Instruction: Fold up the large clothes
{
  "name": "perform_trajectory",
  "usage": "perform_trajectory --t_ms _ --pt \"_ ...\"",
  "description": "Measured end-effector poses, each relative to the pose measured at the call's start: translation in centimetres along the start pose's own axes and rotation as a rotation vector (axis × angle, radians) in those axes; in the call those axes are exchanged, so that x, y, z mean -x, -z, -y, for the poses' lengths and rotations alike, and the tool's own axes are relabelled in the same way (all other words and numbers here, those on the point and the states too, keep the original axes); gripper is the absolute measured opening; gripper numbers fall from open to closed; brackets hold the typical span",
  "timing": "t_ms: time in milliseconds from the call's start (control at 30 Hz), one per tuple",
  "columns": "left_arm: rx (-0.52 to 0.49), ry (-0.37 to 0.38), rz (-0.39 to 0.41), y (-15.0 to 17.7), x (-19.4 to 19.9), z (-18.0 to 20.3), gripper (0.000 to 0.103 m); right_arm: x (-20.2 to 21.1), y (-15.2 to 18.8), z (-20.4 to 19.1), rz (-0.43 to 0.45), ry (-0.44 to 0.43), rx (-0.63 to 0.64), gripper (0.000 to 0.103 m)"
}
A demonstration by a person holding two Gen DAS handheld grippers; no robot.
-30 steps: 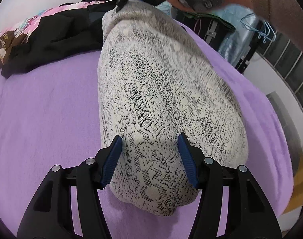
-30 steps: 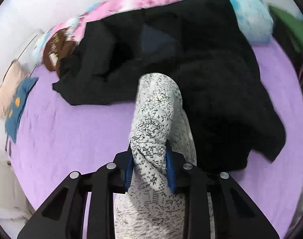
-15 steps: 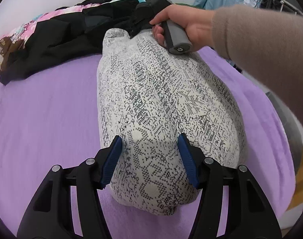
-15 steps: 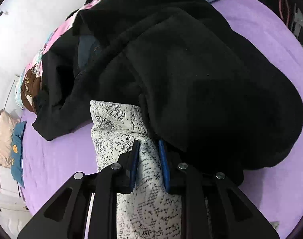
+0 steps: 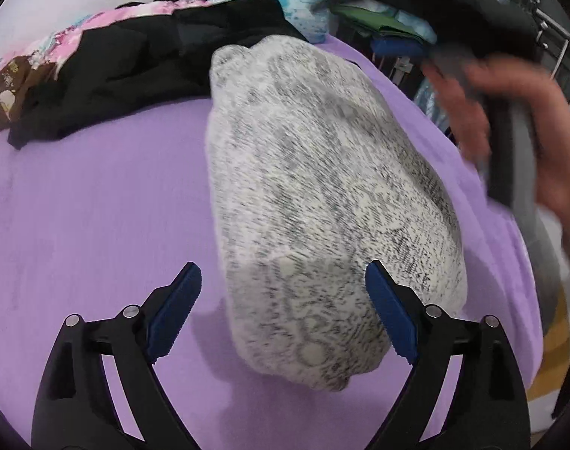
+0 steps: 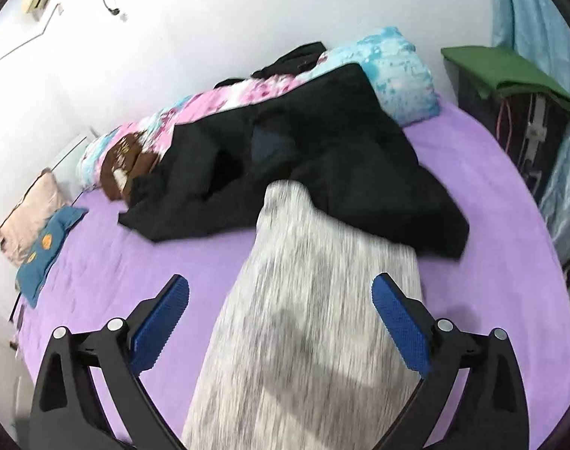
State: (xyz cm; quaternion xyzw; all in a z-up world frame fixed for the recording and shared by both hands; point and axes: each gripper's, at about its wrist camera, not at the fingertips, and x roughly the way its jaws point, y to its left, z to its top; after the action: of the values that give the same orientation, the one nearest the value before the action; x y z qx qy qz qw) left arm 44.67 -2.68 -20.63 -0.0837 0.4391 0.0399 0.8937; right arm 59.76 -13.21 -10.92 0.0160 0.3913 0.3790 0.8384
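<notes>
A white-and-black knit garment [image 5: 322, 195] lies folded in a long strip on the purple bed [image 5: 90, 217]; it also shows in the right wrist view [image 6: 314, 318], blurred. My left gripper [image 5: 283, 311] is open and empty, its jaws wide apart over the garment's near end. My right gripper [image 6: 281, 322] is open and empty above the garment's other end. The right hand and its gripper handle [image 5: 509, 142] appear blurred at the right of the left wrist view.
A black garment [image 6: 322, 172] lies crumpled at the far end of the bed, touching the knit strip. Floral bedding [image 6: 210, 112] and a blue pillow [image 6: 397, 75] lie against the wall. A dark rack with green cloth [image 6: 509, 75] stands at right.
Both grippers opened and let go of the knit garment. The right gripper lifted and pulled back from the far end; the garment now lies flat on the bed.
</notes>
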Motion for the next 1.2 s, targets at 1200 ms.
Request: perform_trajectory --t_ms 1200 --pt "0.333 0.484 -0.219 -5.1 -7.2 -10.0 0.096 -2.1 11.3 14.2 -0.221 -0.243 -0.448 0.093"
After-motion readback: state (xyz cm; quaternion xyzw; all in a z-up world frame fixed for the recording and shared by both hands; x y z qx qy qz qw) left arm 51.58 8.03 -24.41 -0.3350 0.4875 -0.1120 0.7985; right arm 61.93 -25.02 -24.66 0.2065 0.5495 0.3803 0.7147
